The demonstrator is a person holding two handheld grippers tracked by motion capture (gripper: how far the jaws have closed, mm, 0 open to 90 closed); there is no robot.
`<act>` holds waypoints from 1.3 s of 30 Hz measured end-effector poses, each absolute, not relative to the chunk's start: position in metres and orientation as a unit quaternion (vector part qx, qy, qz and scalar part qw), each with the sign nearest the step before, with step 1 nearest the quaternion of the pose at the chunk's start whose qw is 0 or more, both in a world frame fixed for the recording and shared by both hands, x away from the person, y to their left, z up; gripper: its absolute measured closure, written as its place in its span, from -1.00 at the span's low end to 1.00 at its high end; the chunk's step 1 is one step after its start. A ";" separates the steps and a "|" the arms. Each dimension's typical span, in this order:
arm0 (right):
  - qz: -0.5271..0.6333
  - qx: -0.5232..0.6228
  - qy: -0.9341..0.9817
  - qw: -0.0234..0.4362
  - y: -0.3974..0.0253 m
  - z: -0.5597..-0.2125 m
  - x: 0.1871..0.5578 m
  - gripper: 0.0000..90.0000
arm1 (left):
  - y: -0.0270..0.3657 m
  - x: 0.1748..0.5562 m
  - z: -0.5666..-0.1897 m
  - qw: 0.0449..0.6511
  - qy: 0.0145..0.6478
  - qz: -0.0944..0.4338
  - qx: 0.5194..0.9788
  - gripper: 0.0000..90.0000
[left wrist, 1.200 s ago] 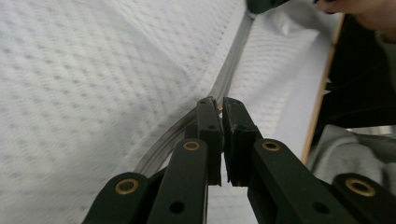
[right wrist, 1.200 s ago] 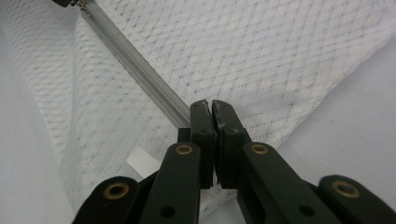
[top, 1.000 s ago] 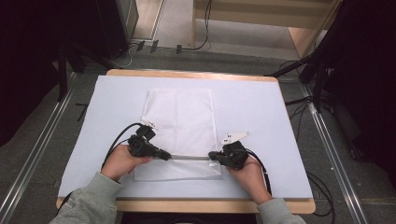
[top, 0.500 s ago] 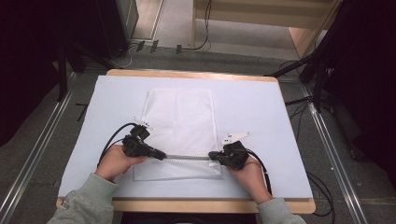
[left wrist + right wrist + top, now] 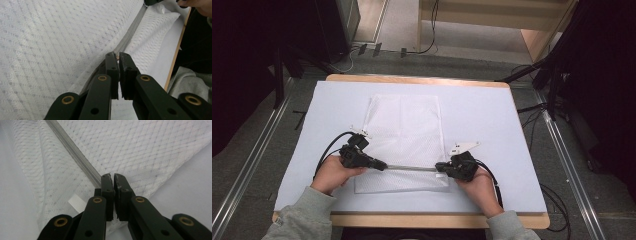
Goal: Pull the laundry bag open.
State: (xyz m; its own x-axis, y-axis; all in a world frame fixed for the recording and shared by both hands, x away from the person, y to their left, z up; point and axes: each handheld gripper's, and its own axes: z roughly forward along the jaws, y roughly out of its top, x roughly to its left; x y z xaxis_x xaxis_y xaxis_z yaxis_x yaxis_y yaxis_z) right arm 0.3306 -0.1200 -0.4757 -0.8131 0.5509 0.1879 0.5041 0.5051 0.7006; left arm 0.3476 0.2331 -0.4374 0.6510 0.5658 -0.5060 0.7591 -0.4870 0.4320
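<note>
Zipper (image 5: 411,168) stretched between both grippers' fingers

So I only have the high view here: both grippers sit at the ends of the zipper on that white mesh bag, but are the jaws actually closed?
Observer: Yes. The left gripper has its jaws pinched together at the zipper.
Operator: And the right one?
Observer: The right gripper is shut at the zipper's other end.
Operator: Anything near it?
Observer: A small white ribbed tag sticks out of the mesh bag beside its jaws.
</note>
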 end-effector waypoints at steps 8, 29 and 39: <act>0.394 0.303 0.868 0.027 -0.120 -0.476 0.332 0.96 | 0.242 0.347 -0.437 0.328 0.400 -0.146 0.843 0.95; 0.386 0.294 0.874 0.026 -0.118 -0.474 0.333 0.96 | 0.268 0.338 -0.436 0.333 0.426 -0.138 0.830 0.95; 0.382 0.294 0.876 0.021 -0.118 -0.473 0.335 0.96 | 0.276 0.336 -0.435 0.335 0.434 -0.137 0.825 0.95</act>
State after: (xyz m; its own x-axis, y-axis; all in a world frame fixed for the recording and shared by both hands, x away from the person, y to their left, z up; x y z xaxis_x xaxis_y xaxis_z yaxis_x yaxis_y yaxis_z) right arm 0.3346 -0.1177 -0.4731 -0.8260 0.5316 0.1875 0.4991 0.5350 0.6817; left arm 0.3361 0.2764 -0.4352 0.5861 0.6247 -0.5159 0.8076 -0.3991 0.4341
